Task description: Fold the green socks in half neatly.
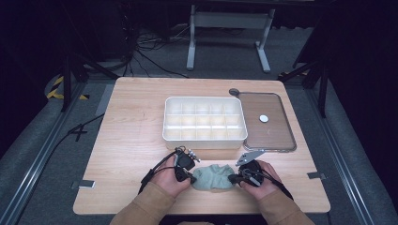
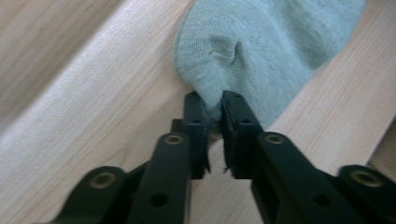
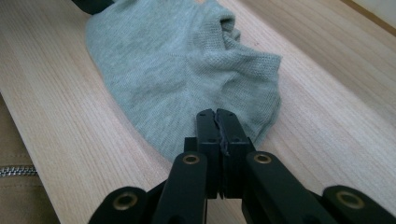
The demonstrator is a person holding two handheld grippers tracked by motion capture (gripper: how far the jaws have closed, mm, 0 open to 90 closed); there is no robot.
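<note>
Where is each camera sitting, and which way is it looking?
High view: above the person's side, looking forward and down at the table; forearms and both hands show.
Left gripper view: on the left tool, facing the sock; its jaws show.
Right gripper view: on the right tool, facing the sock; its jaws show.
All share the sock.

Sock [image 1: 213,177] grey-green, fine ribbed knit; tray [image 1: 204,139] white; lid [image 1: 274,133] brownish, perhaps tinted.

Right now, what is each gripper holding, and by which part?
Both hold the pale green knitted sock. The left gripper pinches a fold at one edge; the right gripper is shut on the opposite edge.
</note>
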